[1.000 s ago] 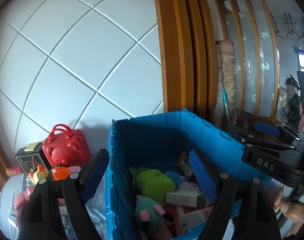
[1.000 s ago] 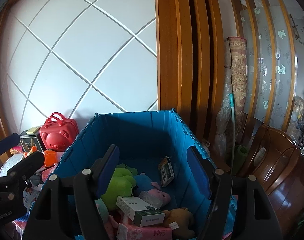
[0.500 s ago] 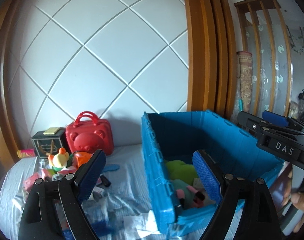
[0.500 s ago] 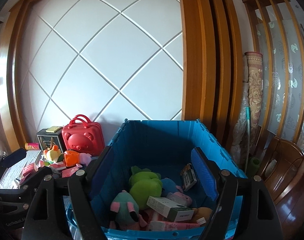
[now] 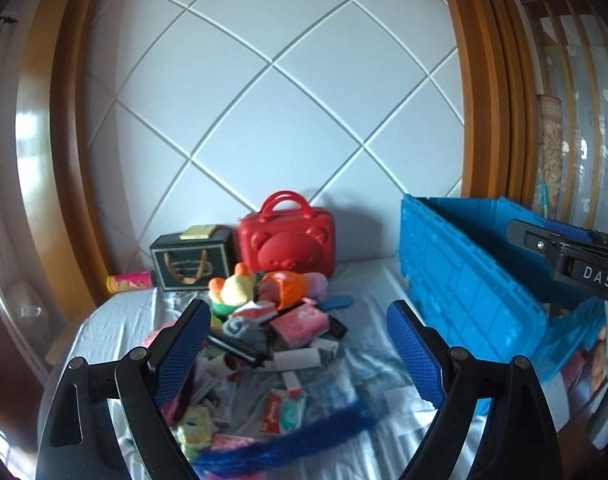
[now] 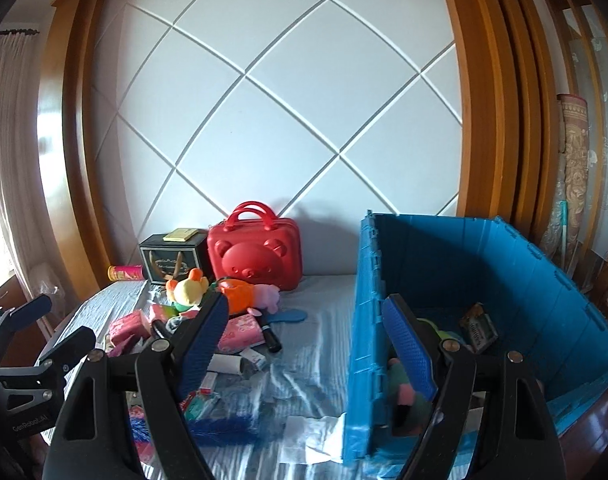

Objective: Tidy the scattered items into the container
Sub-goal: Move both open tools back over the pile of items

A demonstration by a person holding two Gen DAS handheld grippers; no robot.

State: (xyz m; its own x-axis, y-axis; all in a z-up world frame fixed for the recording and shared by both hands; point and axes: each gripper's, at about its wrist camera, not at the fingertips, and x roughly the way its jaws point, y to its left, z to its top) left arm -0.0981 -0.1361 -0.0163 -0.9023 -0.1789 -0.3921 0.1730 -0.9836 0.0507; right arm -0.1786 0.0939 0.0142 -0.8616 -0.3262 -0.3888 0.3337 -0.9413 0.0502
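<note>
**Blue crate drops to the side: both grippers are back over the pile**

Blue plastic filled both views a second ago; now your left gripper (image 5: 296,344) has swung away from the blue crate (image 5: 464,280) and faces the heap of scattered items (image 5: 272,336) on the bed (image 5: 368,280). Its jaws stand wide with nothing between them. Your right gripper (image 6: 304,344) has made the same swing and now straddles the crate's near wall (image 6: 364,320), jaws spread and empty too.

That reads as a drop-off finished and a fresh pick beginning. Plush toys and a small box (image 6: 478,328) already lie inside the crate. Still outside it are the yellow plush (image 5: 234,288), the orange toy (image 5: 284,286), a pink packet (image 5: 300,320), a blue feathery duster (image 5: 304,436) nearest you, and the red bear case (image 5: 290,240) and black box (image 5: 190,258) against the headboard. Much remains; judge the pile's near edge as your likeliest next reach.
</note>
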